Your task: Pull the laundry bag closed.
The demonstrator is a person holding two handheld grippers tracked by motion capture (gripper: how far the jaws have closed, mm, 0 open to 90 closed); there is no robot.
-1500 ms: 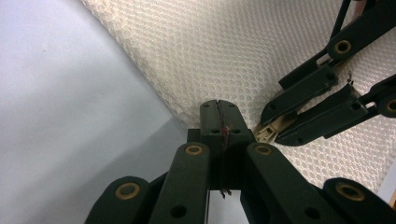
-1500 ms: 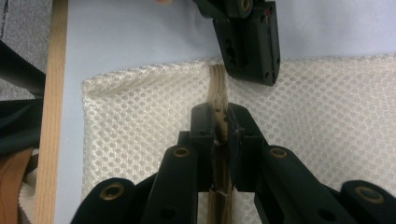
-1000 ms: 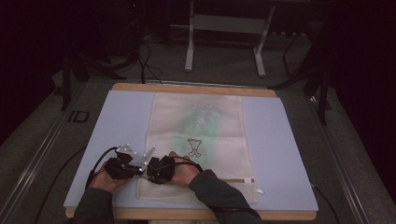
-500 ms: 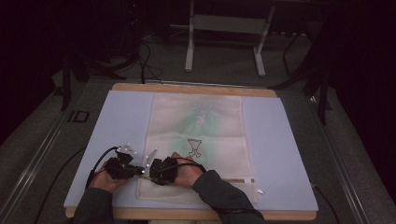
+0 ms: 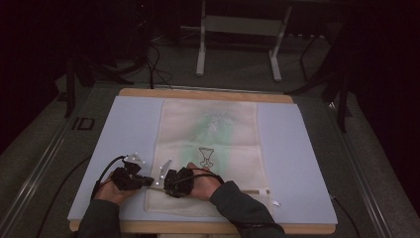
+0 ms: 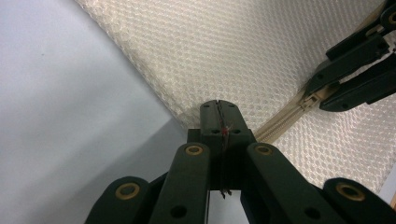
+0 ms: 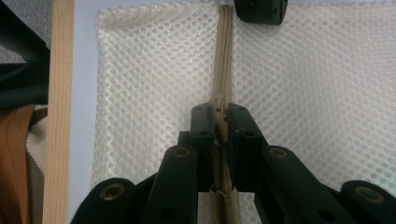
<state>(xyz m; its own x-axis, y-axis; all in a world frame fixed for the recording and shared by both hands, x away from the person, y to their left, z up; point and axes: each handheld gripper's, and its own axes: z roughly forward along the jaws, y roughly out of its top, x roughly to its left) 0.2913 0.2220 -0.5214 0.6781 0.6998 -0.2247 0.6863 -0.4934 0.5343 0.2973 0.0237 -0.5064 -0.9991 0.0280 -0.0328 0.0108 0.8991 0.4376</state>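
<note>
The left gripper (image 6: 218,108) is pinching the mesh bag (image 5: 210,144) at its near-left corner on the blue mat (image 5: 302,163) while the right gripper (image 7: 219,112) is clamping the zipper pull (image 7: 219,103), so drag steadily along the zipper track, keeping fabric taut.

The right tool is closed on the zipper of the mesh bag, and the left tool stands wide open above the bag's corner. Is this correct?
Not quite. The left tool is not wide open: the left gripper view shows its jaws pressed together at the edge of the mesh bag. The right tool is indeed closed on the zipper.
</note>
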